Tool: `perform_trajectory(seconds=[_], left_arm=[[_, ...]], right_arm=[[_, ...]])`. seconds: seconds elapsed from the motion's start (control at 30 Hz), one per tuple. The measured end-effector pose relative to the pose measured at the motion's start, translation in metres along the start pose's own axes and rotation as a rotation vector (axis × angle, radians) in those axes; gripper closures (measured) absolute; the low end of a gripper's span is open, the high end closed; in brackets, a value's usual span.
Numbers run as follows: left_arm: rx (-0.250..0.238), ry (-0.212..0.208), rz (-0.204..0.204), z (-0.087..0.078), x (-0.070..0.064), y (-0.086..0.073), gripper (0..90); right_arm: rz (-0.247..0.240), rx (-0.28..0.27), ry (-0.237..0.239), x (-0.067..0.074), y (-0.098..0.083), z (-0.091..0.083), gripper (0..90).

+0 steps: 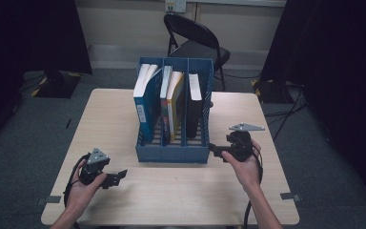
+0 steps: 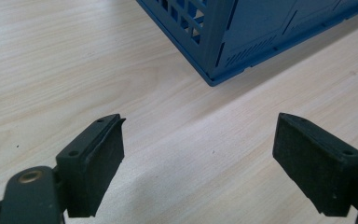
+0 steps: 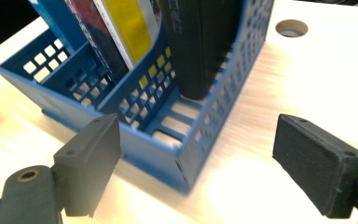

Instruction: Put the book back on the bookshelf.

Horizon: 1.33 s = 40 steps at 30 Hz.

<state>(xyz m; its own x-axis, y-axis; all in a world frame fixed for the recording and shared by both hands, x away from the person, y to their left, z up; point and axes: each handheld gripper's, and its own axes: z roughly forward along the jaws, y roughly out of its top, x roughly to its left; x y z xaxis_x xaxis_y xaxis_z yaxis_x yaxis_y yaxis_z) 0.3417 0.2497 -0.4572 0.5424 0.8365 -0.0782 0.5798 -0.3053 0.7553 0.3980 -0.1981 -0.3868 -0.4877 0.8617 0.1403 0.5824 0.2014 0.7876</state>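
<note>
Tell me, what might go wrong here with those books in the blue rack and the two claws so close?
The right gripper is open, its jaws beside the front corner of the blue rack; a careless move might shove the rack along the table. The black book stands alone in its slot and the other books lean, so a knock could tip them. The left gripper, also open, seems harmless where it is.

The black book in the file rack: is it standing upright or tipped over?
Upright. The black book stands on its lower edge in the right compartment of the blue file rack.
</note>
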Motion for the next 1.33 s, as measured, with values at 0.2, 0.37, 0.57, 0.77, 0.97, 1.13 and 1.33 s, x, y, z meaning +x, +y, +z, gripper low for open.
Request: perform_trajectory(seconds=[0.2, 0.37, 0.57, 0.77, 0.97, 1.13, 1.33], left_arm=[[0.0, 0.009, -0.008, 0.0, 0.001, 0.0, 15.9], [0.008, 0.015, -0.013, 0.001, 0.002, 0.0, 16.0], [0.009, 0.017, -0.018, 0.0, 0.003, 0.0, 16.1], [0.013, 0.012, -0.021, 0.001, 0.002, -0.001, 16.1], [0.02, 0.011, -0.013, 0.001, 0.003, -0.001, 16.1], [0.019, 0.009, -0.011, 0.001, 0.003, -0.001, 16.1], [0.028, 0.011, 0.002, 0.002, 0.002, -0.001, 16.1]], right_arm=[[0.026, 0.003, 0.011, -0.007, -0.021, -0.02, 14.3], [0.032, -0.001, -0.023, -0.013, -0.039, -0.035, 14.4], [0.03, -0.001, -0.094, -0.022, -0.059, -0.049, 14.4], [0.04, 0.023, -0.141, -0.034, -0.087, -0.052, 14.6], [0.043, 0.041, -0.124, -0.042, -0.103, -0.051, 14.7], [0.05, 0.08, -0.141, -0.044, -0.11, -0.042, 14.5], [0.064, 0.079, -0.145, -0.046, -0.111, -0.04, 14.4]])
